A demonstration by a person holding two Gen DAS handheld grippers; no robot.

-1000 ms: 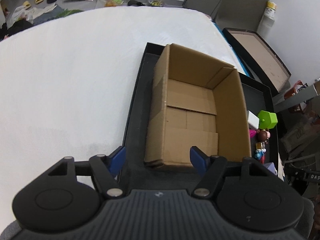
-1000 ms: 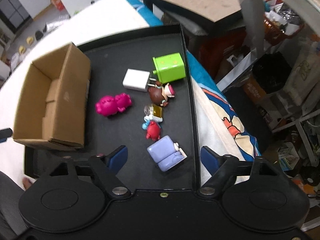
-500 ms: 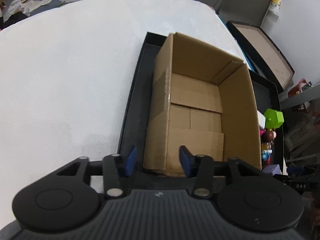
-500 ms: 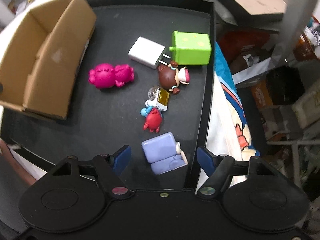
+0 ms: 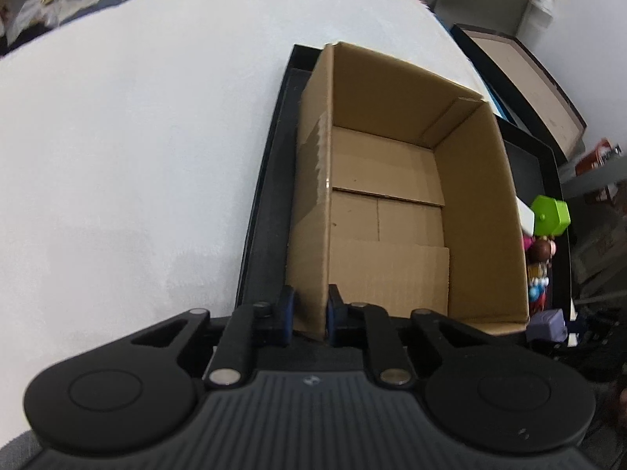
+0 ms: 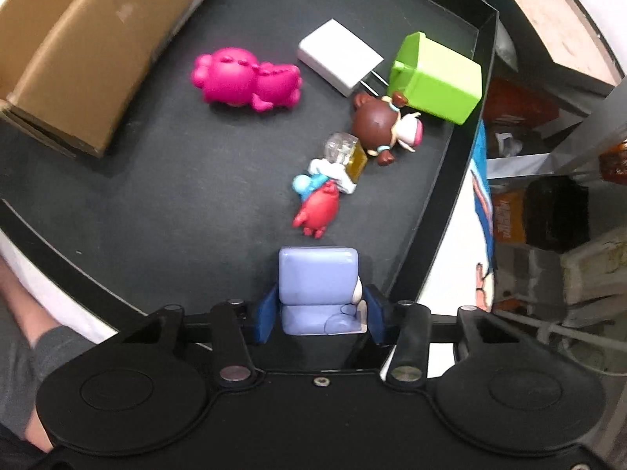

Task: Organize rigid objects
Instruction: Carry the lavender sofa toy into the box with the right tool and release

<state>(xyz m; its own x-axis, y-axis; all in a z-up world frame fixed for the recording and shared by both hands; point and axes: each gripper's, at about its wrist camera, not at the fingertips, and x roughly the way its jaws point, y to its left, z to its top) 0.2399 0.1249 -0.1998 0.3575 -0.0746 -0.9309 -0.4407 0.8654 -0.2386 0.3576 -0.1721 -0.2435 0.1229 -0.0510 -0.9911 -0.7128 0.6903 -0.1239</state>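
Note:
An open, empty cardboard box [image 5: 392, 211] stands in the left part of a black tray [image 5: 262, 211]. My left gripper [image 5: 309, 309] is shut on the box's near left corner wall, one pad inside and one outside. In the right wrist view a lavender block toy [image 6: 317, 274] lies near the tray's [image 6: 156, 196] front right rim. My right gripper [image 6: 319, 313] points down over the toy, its jaws closing, and both pads touch its sides. Beyond lie a red figure [image 6: 319, 207], a small yellow bottle [image 6: 348, 152], a brown-haired doll [image 6: 378, 125], a pink toy [image 6: 247, 78], a white charger [image 6: 337, 55] and a green cube [image 6: 439, 78].
The tray sits on a white tabletop [image 5: 137, 137]. A second black tray with a brown inside [image 5: 529, 86] leans behind it. Bags and clutter [image 6: 548, 211] fill the floor past the table's right edge. A grey sleeve [image 6: 23, 352] shows at lower left.
The left jaws closed onto the box's corner wall. The right gripper came down, rolled square to the lavender toy and narrowed its jaws around it.

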